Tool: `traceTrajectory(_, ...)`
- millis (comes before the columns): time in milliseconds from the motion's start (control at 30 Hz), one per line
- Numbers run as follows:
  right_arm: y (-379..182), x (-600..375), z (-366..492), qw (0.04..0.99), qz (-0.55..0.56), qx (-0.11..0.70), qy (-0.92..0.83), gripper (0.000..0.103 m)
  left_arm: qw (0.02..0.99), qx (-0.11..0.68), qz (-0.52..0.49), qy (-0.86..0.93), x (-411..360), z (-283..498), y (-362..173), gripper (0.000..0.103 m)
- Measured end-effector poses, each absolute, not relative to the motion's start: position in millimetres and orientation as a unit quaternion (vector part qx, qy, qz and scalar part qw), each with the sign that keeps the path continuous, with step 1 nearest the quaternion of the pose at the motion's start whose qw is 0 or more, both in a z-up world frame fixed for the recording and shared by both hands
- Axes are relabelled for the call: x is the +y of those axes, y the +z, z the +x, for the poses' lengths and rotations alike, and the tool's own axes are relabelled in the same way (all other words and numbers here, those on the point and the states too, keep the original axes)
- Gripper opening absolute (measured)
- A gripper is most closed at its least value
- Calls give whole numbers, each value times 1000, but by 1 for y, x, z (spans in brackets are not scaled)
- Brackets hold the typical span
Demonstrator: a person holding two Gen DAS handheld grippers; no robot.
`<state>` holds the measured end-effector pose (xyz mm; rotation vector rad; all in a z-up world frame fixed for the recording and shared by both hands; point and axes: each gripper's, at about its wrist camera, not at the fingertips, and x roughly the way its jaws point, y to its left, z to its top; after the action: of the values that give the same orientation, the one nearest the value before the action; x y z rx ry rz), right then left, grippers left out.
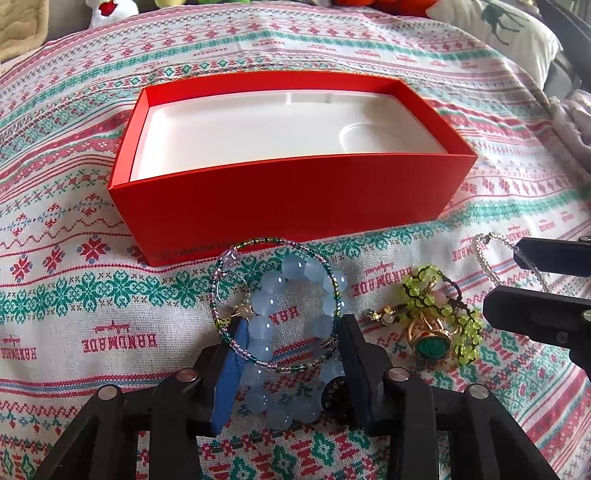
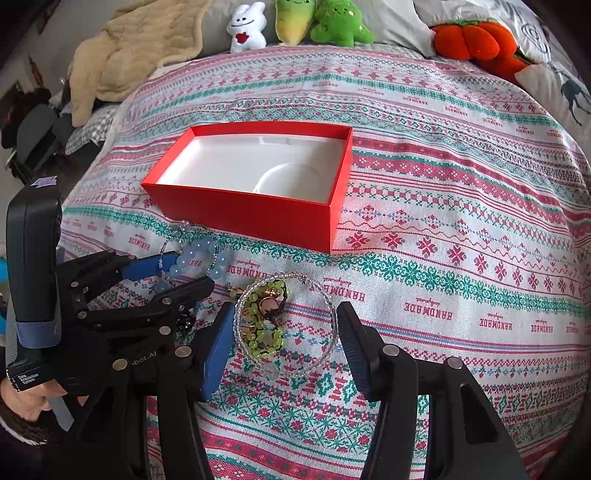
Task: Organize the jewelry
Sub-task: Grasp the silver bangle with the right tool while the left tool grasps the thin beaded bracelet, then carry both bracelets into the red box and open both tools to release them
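Note:
A red box with an empty white insert lies open on the patterned cloth; it also shows in the right wrist view. My left gripper is open, its fingers on either side of a pale blue bead bracelet and a thin green-purple bead bangle. My right gripper is open around a clear bead bracelet and a yellow-green bead bracelet. A gold ring with a green stone lies beside the yellow-green beads.
The patterned cloth covers the bed. Plush toys and an orange pumpkin plush sit at the far edge. A beige blanket lies at the back left, a pillow at the back right.

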<state>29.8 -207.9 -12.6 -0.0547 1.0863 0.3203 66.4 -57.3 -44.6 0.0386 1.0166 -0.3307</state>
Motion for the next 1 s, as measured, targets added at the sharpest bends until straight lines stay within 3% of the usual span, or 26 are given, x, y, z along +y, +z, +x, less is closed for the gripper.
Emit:
traceTrajectory(267, -10, -205, 28, 846, -29, 511, 151, 58, 865, 477, 3, -155, -39, 55, -36, 30)
traceTrajectory(333, -10, -205, 27, 846, -29, 511, 151, 58, 866, 475, 1, -154, -35, 53, -34, 12)
traceTrajectory(400, -9, -205, 27, 846, -30, 511, 151, 58, 868, 473, -3, -149, -31, 51, -33, 4)
traceTrajectory(1000, 14, -196, 35, 857, -32, 491, 153, 58, 878, 453, -39, -148, -15, 56, 13, 0)
